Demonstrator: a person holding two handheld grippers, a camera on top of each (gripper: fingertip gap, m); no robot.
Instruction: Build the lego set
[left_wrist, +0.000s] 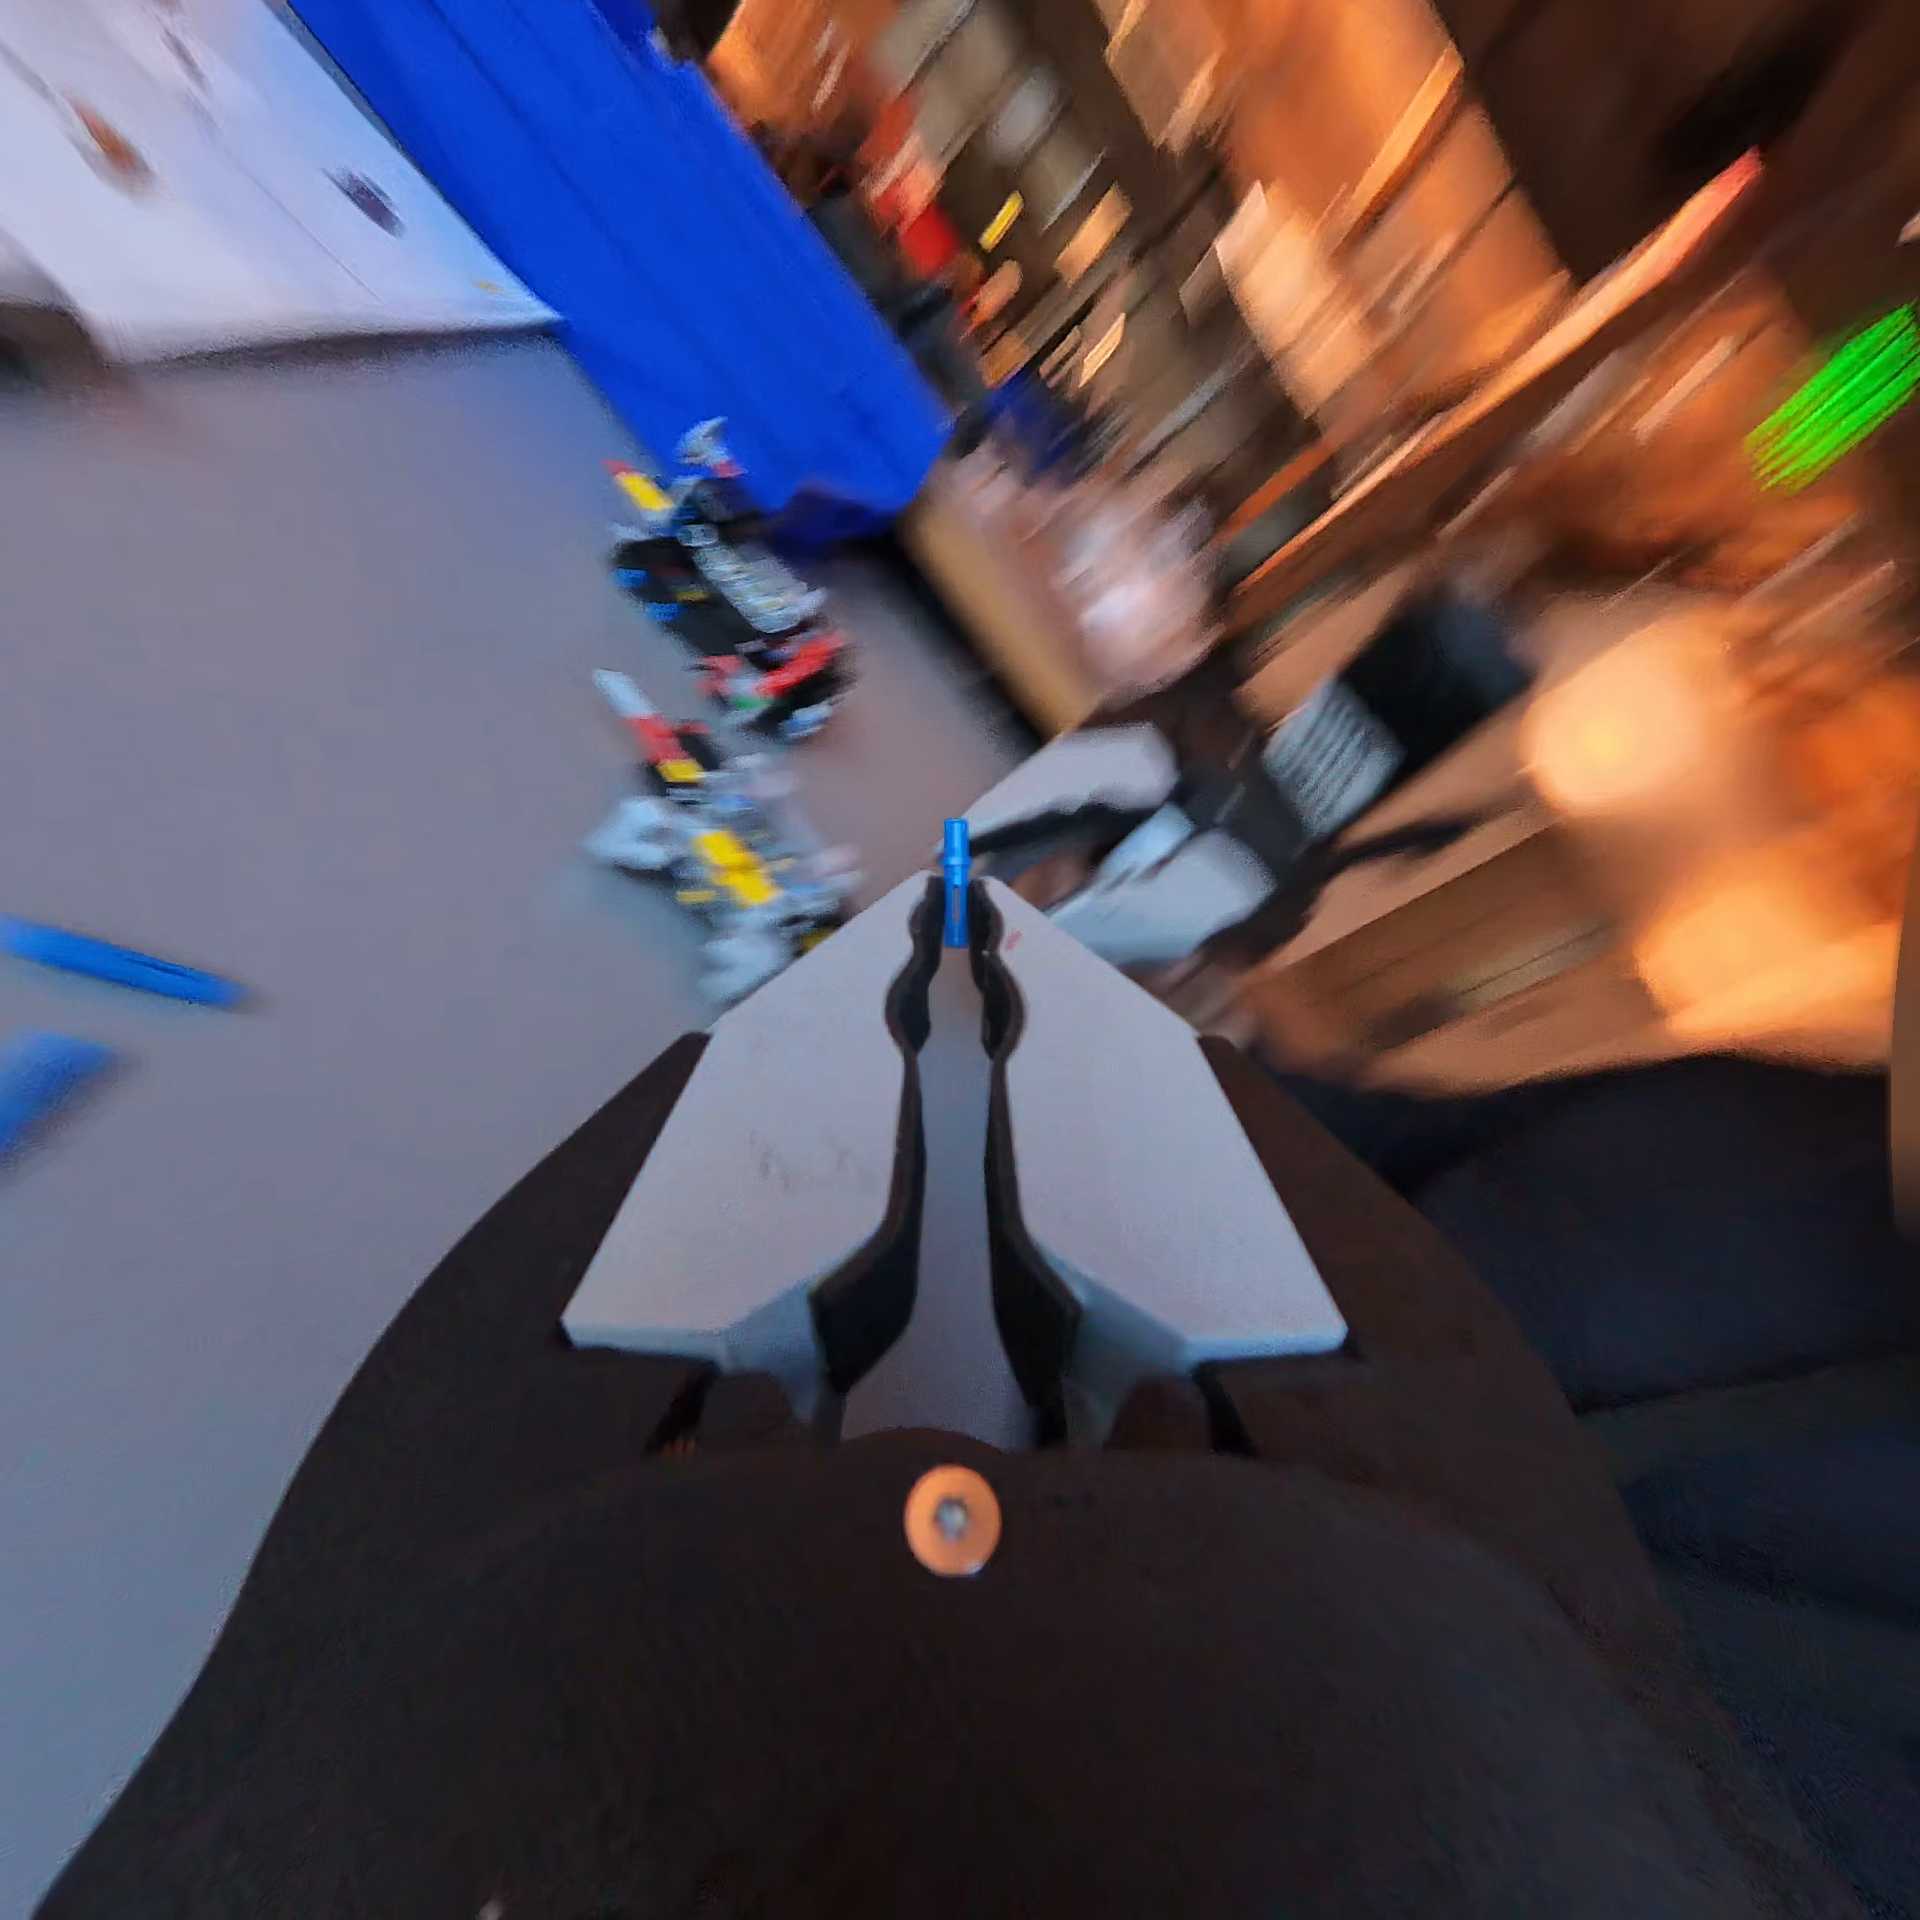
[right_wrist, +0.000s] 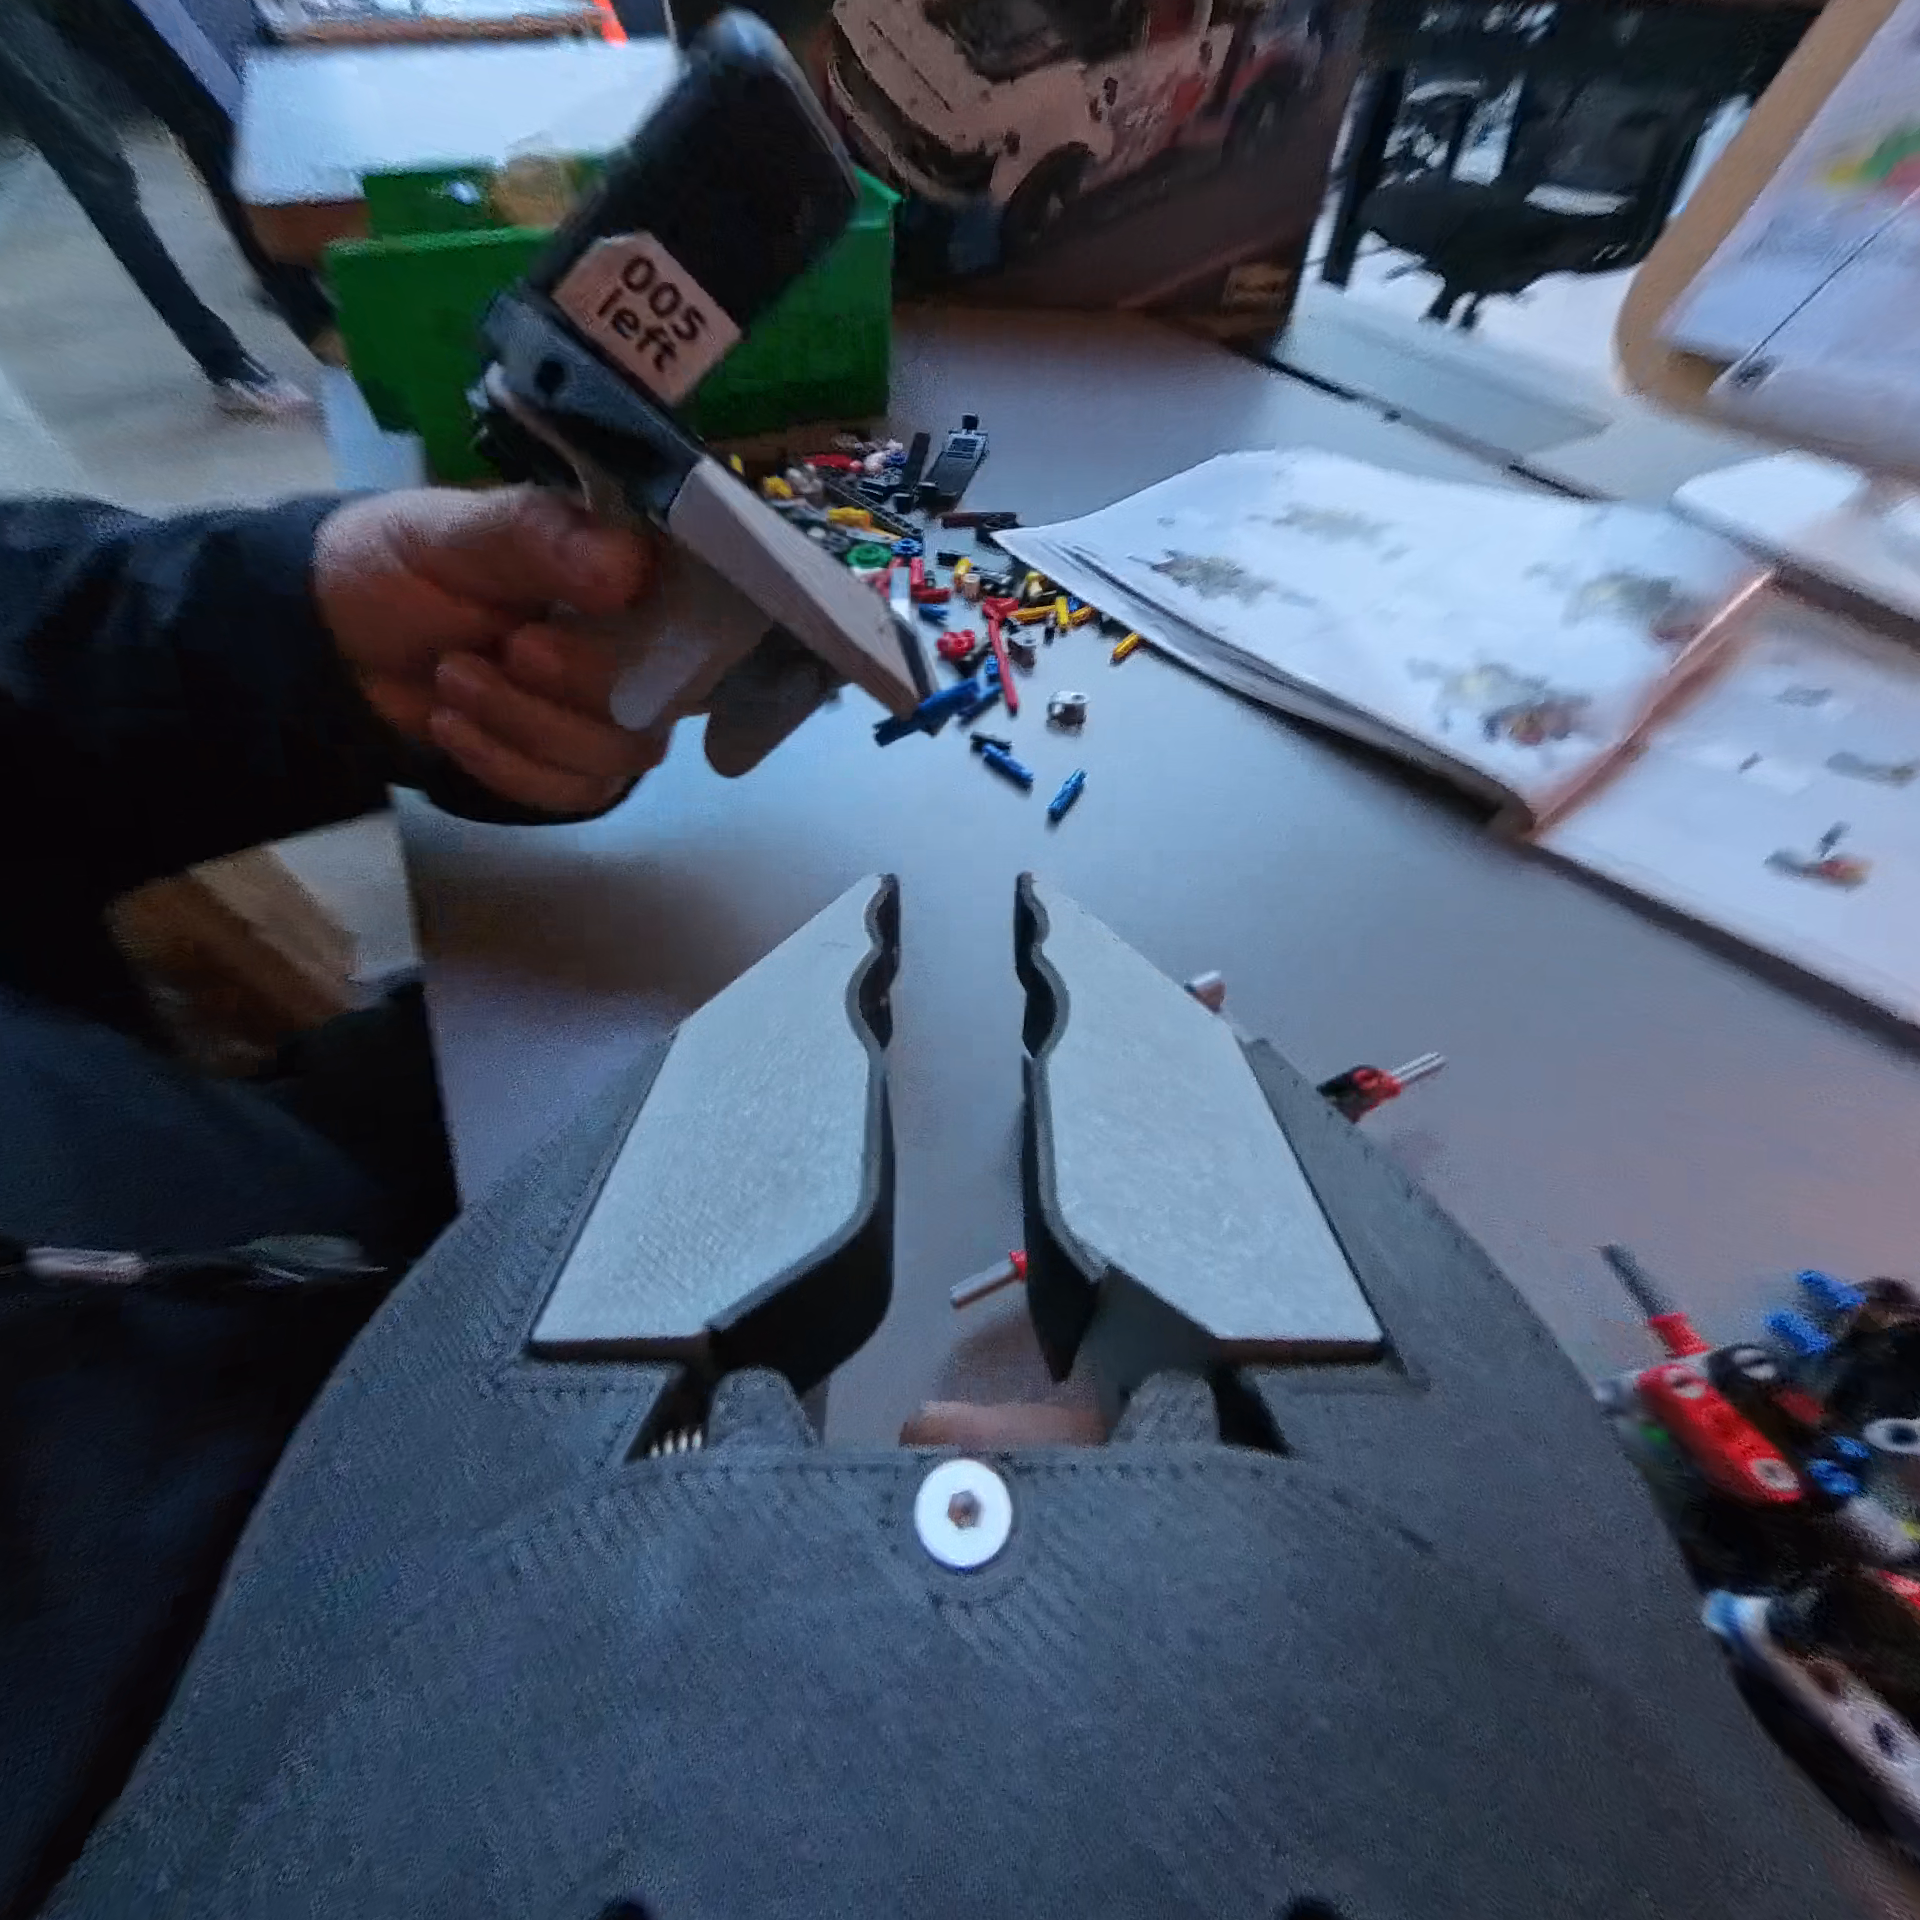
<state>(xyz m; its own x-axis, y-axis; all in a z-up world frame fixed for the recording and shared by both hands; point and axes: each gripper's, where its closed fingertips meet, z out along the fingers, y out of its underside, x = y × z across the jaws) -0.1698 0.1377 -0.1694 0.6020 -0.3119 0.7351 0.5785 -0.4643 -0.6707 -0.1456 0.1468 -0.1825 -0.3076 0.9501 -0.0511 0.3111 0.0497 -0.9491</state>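
Blue plastic connector pin (left_wrist: 955, 883), short, round and ridged: clamped at the very tips of my left gripper (left_wrist: 955, 914), both pads pressing on its lower half, upper half sticking out forward past the tips. In the right wrist view this gripper (right_wrist: 902, 698) hangs in my left hand (right_wrist: 488, 623) above the dark grey tabletop (right_wrist: 1299, 894), the pin at its tip.

Handling, my judgement: very light, rigid, smooth-sided, so likely to slip or pivot in a tip pinch. Best hold looks like the shaft below the collar, as now.

Landmark: the scattered pile of small coloured plastic building pieces (right_wrist: 935, 561). The held pin sits at its near edge; two loose blue pins (right_wrist: 1066, 794) lie just nearer me. An open white instruction booklet (right_wrist: 1455, 623) lies right of the pile.

My right gripper (right_wrist: 956, 914): fingers apart, nothing between the pads, well short of the pile.
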